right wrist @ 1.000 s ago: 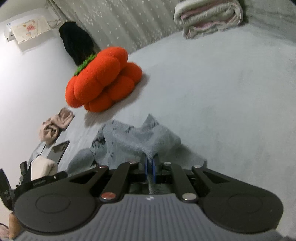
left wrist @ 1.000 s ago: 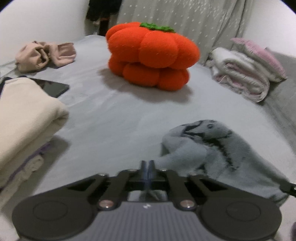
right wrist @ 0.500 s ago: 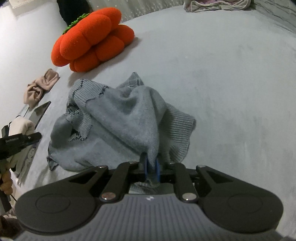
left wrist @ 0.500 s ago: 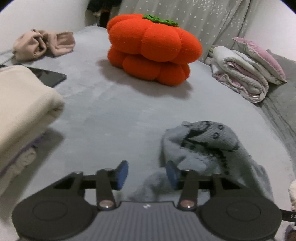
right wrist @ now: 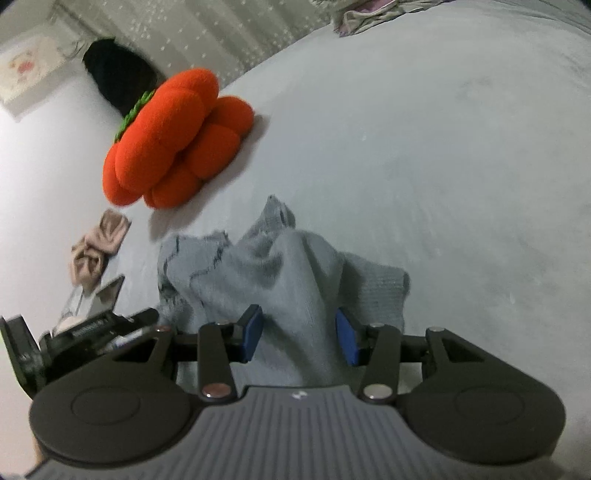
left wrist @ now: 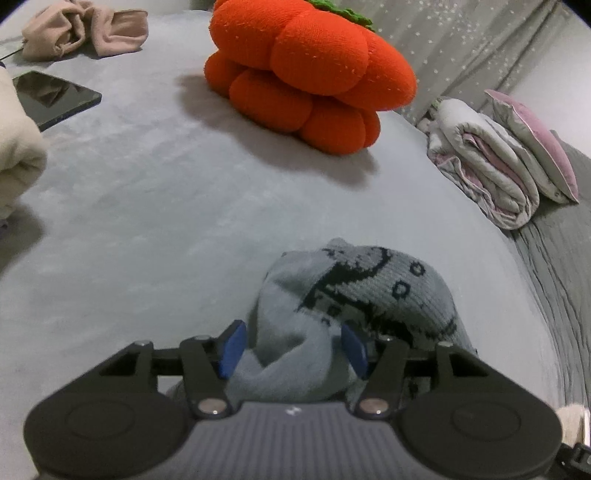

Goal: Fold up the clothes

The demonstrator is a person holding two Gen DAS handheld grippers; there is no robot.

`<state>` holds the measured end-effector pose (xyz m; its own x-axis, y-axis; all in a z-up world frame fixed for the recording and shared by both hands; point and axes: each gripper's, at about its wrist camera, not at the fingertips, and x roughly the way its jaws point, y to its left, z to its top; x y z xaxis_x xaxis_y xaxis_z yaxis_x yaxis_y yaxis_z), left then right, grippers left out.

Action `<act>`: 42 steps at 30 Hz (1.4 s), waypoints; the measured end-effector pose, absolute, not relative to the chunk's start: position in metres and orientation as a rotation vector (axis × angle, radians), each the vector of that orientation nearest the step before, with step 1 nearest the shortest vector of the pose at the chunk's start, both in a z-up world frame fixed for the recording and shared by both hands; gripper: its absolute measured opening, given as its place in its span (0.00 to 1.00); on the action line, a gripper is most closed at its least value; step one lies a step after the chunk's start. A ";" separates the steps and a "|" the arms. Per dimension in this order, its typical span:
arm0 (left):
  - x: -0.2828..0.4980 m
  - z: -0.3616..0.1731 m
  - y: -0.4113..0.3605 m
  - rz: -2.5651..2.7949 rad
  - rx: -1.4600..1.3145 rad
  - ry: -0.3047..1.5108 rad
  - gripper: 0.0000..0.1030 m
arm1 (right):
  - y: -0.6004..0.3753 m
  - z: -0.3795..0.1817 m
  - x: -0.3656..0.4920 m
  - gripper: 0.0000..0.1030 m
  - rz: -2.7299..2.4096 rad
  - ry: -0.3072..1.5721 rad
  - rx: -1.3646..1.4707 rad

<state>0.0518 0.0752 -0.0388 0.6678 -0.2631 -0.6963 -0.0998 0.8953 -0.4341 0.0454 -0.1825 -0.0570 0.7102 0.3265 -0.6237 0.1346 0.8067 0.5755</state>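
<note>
A grey knitted garment (left wrist: 373, 295) with a black pattern lies crumpled on the grey bed (left wrist: 147, 229). My left gripper (left wrist: 293, 349) hangs low over its near edge with jaws opening; a fold of the knit bulges up between the blue pads (left wrist: 231, 347), which stand apart from it. In the right wrist view the same grey garment (right wrist: 280, 273) rises in a ridge between the jaws of my right gripper (right wrist: 300, 338), which are also opening; its blue pads (right wrist: 253, 332) do not press on the cloth. The left gripper's body (right wrist: 85, 332) shows at the lower left there.
An orange pumpkin cushion (left wrist: 310, 70) sits at the back. A folded cream garment (left wrist: 18, 162), a black tablet (left wrist: 51, 96) and a crumpled beige cloth (left wrist: 81, 29) lie at the left. A rolled quilt (left wrist: 487, 170) and pink pillow (left wrist: 535, 147) lie at the right.
Both grippers went from shut on the grey garment to open, letting it drop onto the bed. The left gripper moved forward and lower over the garment.
</note>
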 end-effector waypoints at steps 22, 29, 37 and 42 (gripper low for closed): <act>-0.018 -0.014 -0.005 -0.598 -0.159 0.562 0.06 | -0.207 -0.049 0.042 0.47 0.118 0.734 0.672; -0.041 -0.025 -0.022 -0.750 -0.074 0.611 0.06 | -0.211 -0.047 0.039 0.47 0.125 0.720 0.654; -0.055 -0.035 -0.031 -0.813 0.015 0.656 0.05 | -0.207 -0.045 0.044 0.47 0.153 0.713 0.649; -0.055 -0.036 -0.032 -0.825 0.020 0.681 0.04 | -0.197 -0.041 0.049 0.47 0.189 0.691 0.633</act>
<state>-0.0554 -0.0319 -0.0365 0.4801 -0.6703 -0.5658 0.6827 0.6906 -0.2388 0.0493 -0.1974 -0.0408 0.7624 0.3637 -0.5353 0.0413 0.7981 0.6011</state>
